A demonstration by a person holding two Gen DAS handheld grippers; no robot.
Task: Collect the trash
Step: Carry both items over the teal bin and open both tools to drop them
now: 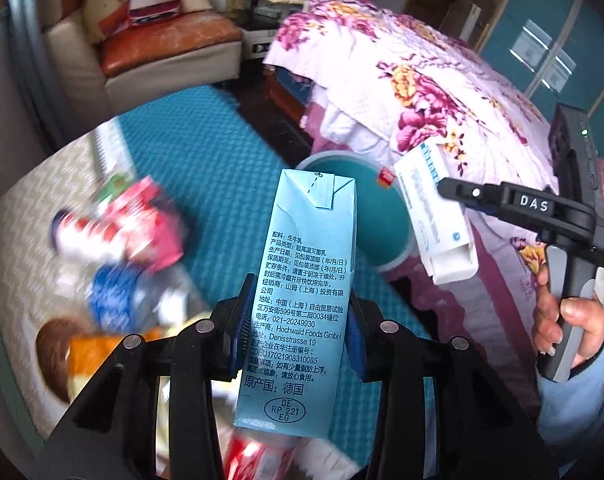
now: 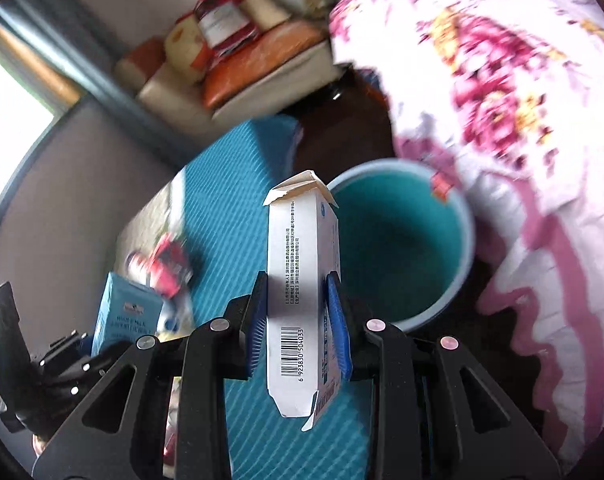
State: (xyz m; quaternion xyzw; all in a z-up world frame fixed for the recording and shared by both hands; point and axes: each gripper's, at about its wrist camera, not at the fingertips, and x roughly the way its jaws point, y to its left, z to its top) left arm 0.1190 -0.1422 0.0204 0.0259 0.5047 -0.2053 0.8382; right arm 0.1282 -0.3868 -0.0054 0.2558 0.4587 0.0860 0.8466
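The left gripper (image 1: pixel 298 328) was clamped on a light blue milk carton (image 1: pixel 302 300), held upright above a teal mat (image 1: pixel 206 152) strewn with blurred wrappers (image 1: pixel 134 232). The right gripper (image 2: pixel 298 332) was clamped on a white medicine box (image 2: pixel 302 280), close to the rim of a teal bin (image 2: pixel 401 240) standing beside a floral bedspread (image 2: pixel 501 100).

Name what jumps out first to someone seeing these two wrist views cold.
Each gripper grips a carton: the left gripper a light-blue milk carton, the right gripper a white box with a torn top flap. Just past both sits the teal bin, open and apparently empty, beside the floral bedspread. A blurred litter pile lies at left.
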